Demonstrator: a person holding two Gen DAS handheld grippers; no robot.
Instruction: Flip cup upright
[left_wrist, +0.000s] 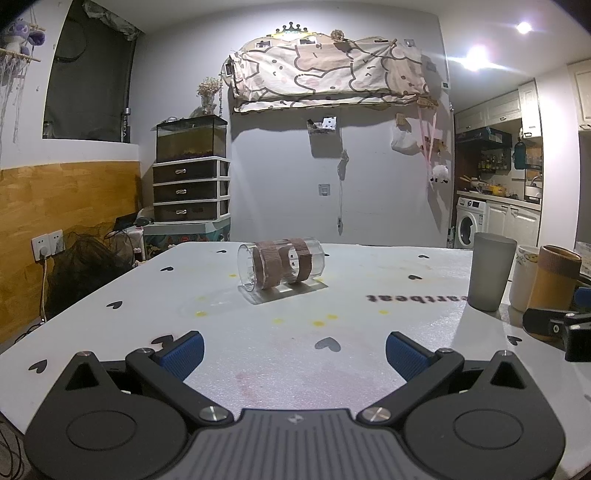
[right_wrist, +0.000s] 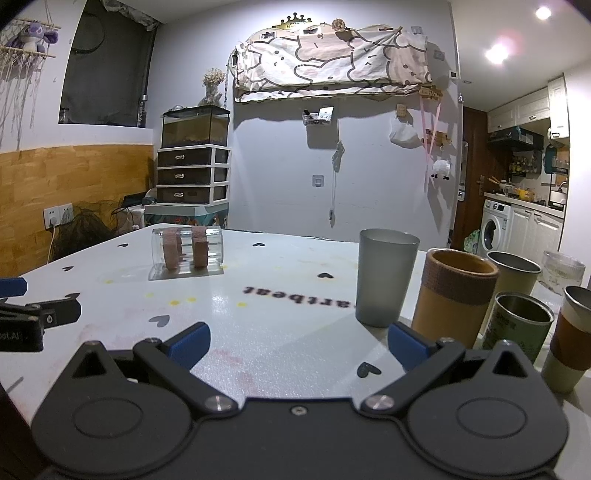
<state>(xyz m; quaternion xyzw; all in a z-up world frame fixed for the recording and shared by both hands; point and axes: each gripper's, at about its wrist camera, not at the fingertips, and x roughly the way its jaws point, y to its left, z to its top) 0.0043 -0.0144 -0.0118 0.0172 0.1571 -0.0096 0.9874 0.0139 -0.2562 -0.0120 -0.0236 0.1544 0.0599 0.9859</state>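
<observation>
A clear glass cup (left_wrist: 280, 264) with two brown bands lies on its side on the white table (left_wrist: 258, 354), its mouth to the left. It also shows in the right wrist view (right_wrist: 187, 252), far left of centre. My left gripper (left_wrist: 294, 350) is open and empty, well short of the cup, which lies straight ahead. My right gripper (right_wrist: 299, 345) is open and empty, low over the table, with the cup far ahead to its left. The left gripper's tip shows at the left edge of the right wrist view (right_wrist: 37, 317).
A grey tumbler (right_wrist: 386, 277) stands upright ahead of my right gripper's right finger. Beside it stand a tan cup (right_wrist: 454, 295), a metal tin (right_wrist: 519, 321), a brown-sleeved cup (right_wrist: 570, 339) and more cups. The table's far edge (left_wrist: 369, 245) lies behind the glass cup.
</observation>
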